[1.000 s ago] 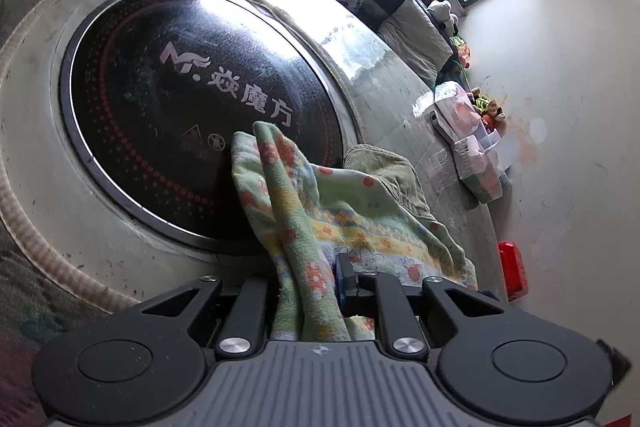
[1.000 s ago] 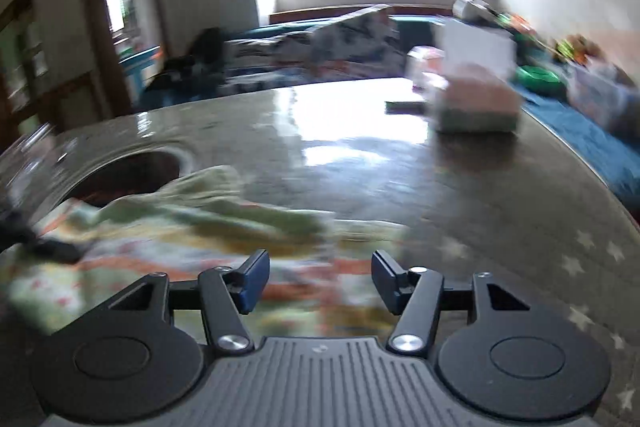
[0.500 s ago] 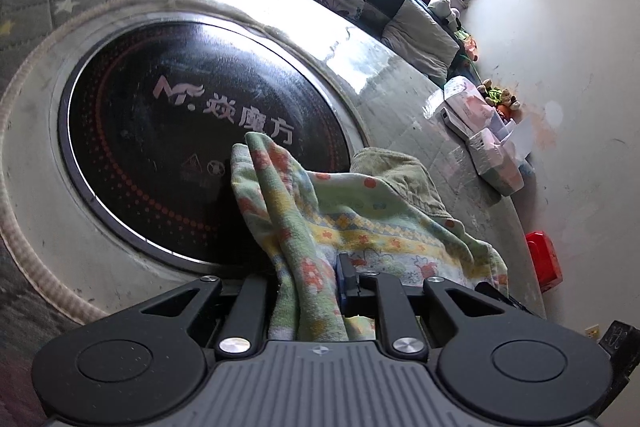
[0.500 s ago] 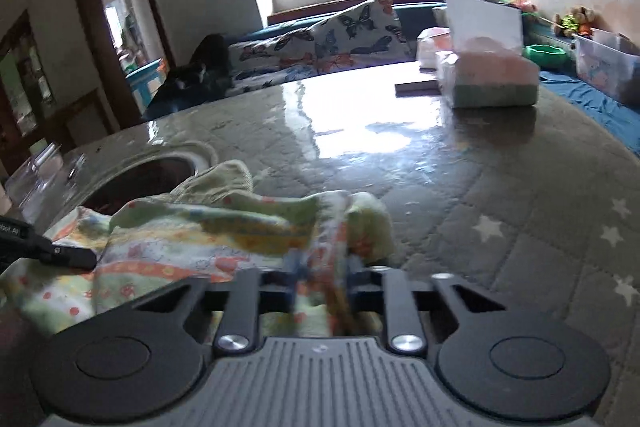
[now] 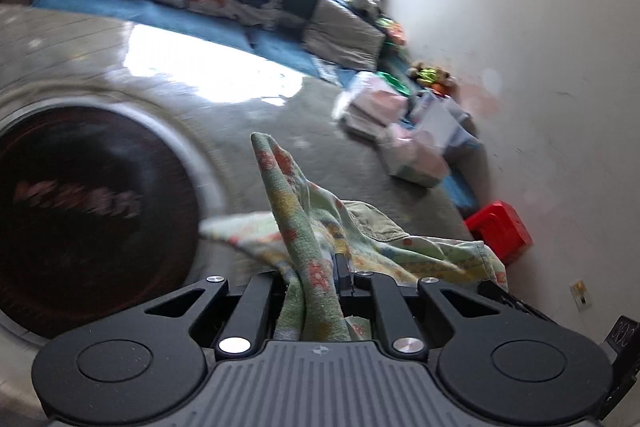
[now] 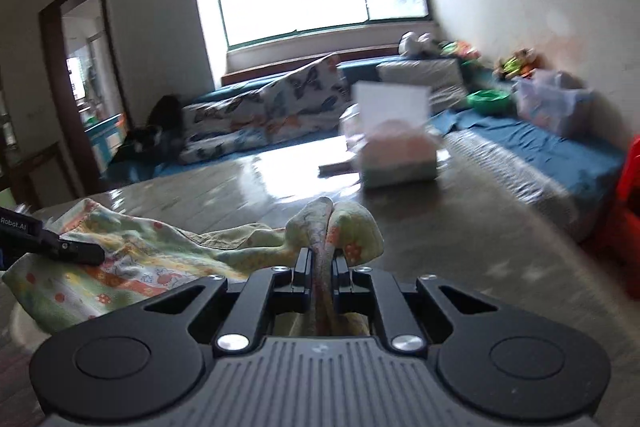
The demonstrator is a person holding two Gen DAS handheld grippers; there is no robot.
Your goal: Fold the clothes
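A light green cloth with orange, yellow and blue print (image 5: 296, 211) lies bunched on the grey quilted table (image 5: 256, 123). My left gripper (image 5: 314, 275) is shut on one edge of it, and a fold stands up between the fingers. My right gripper (image 6: 322, 263) is shut on another edge of the same cloth (image 6: 136, 263), which spreads to the left. The left gripper's tip (image 6: 60, 247) shows at the left edge of the right wrist view, on the cloth. An olive green piece (image 5: 372, 219) lies within the bundle.
A round black induction plate (image 5: 80, 211) is set in the table on the left. A tissue box (image 6: 396, 155) and packets (image 5: 400, 131) stand at the far side. A red stool (image 5: 500, 231) is beyond the table's right edge. A sofa with butterfly cushions (image 6: 280, 115) runs under the window.
My right gripper has closed on the cloth's edge and lifted it. Both grippers have risen and tilted up, so more of the room shows. The left gripper keeps its hold.
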